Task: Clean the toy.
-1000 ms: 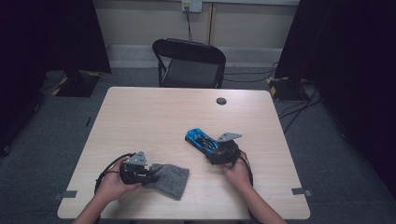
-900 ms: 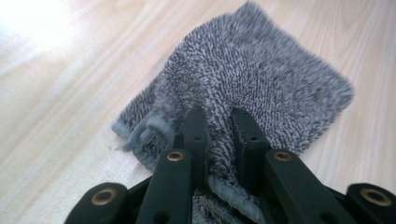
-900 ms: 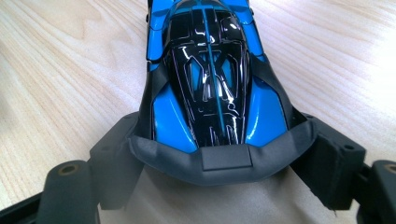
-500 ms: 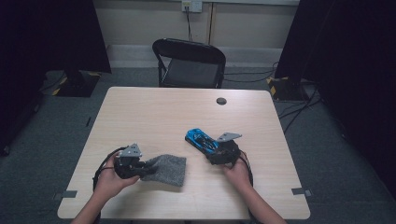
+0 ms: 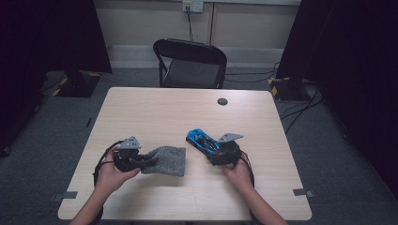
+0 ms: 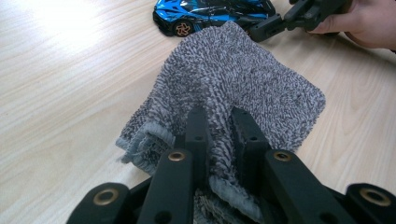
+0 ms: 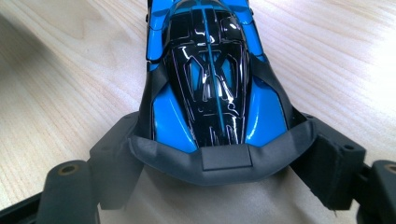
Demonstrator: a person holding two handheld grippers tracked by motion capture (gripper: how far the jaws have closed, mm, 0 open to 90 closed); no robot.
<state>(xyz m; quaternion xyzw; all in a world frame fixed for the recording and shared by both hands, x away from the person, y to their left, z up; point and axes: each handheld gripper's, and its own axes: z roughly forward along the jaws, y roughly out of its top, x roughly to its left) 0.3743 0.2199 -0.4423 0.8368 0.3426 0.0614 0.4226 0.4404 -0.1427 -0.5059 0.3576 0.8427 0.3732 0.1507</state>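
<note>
left gripper (image 5: 141,161): jaws pinched on grey knitted cloth (image 5: 165,161), near table's (image 5: 155,108) front-left | right gripper (image 5: 217,152): jaws wide, clamping blue-and-black toy car (image 5: 202,141) at centre-right | no readable writing

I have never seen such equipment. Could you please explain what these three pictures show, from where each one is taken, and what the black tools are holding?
A person sits at a wooden table and holds a hand-operated tool with two black jaws in each hand; there is no robot arm. The high view looks down from above the person. The other two pictures come from small cameras mounted on the tools, looking along their jaws. The left gripper is shut on a grey cloth, pinching its near edge. The right gripper holds the rear of a blue and black toy car between its jaws. In the high view, cloth and car lie side by side. A small dark round thing lies farther away on the table.
</note>
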